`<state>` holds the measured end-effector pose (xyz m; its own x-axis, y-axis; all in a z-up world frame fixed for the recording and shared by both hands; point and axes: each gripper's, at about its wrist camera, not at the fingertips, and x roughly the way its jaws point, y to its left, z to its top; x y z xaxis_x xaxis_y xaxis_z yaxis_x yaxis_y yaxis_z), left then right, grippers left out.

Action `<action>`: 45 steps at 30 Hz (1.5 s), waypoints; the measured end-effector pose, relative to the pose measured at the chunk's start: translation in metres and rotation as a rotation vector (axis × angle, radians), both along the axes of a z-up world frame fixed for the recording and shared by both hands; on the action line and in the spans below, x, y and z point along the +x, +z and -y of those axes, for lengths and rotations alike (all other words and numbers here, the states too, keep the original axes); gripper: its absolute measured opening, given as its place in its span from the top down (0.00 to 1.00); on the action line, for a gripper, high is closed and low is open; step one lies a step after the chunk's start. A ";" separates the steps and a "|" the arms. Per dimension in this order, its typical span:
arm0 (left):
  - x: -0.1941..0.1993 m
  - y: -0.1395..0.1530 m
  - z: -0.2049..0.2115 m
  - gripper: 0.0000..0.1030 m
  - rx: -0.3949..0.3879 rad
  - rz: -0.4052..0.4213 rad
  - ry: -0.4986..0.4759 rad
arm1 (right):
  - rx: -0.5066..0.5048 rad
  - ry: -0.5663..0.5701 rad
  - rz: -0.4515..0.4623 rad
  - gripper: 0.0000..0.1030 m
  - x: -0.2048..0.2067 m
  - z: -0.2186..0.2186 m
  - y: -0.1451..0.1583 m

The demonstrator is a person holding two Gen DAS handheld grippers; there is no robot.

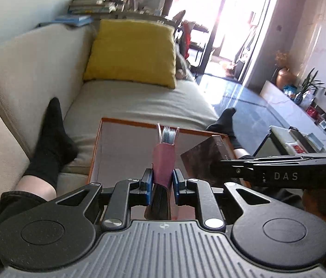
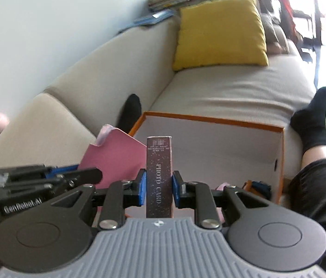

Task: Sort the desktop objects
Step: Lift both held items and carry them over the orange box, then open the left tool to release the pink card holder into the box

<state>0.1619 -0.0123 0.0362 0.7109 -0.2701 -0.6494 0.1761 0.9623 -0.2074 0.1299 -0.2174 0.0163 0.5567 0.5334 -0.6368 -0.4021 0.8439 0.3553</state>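
My left gripper (image 1: 162, 180) is shut on a pink folder-like booklet (image 1: 164, 162) held on edge, with pale page tabs at its top; it also shows in the right wrist view (image 2: 114, 157). My right gripper (image 2: 157, 185) is shut on a dark box marked PHOTO CARD (image 2: 159, 173), which also shows in the left wrist view (image 1: 203, 159). Both are held above an open orange-rimmed cardboard box (image 2: 211, 118), also in the left wrist view (image 1: 125, 121), resting on the sofa. The left gripper shows at the left of the right wrist view (image 2: 47, 173).
A beige sofa (image 1: 139, 97) carries a yellow cushion (image 1: 132, 51). The person's legs in black socks (image 1: 54, 136) (image 2: 313, 120) flank the box. Small pink and blue items (image 2: 257, 185) lie in the box's right corner. A low table with objects (image 1: 297, 139) stands right.
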 end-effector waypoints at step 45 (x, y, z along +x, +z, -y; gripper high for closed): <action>0.075 -0.105 0.053 0.79 -0.151 -0.451 -0.119 | 0.015 -0.133 -0.083 0.77 0.069 0.015 -0.039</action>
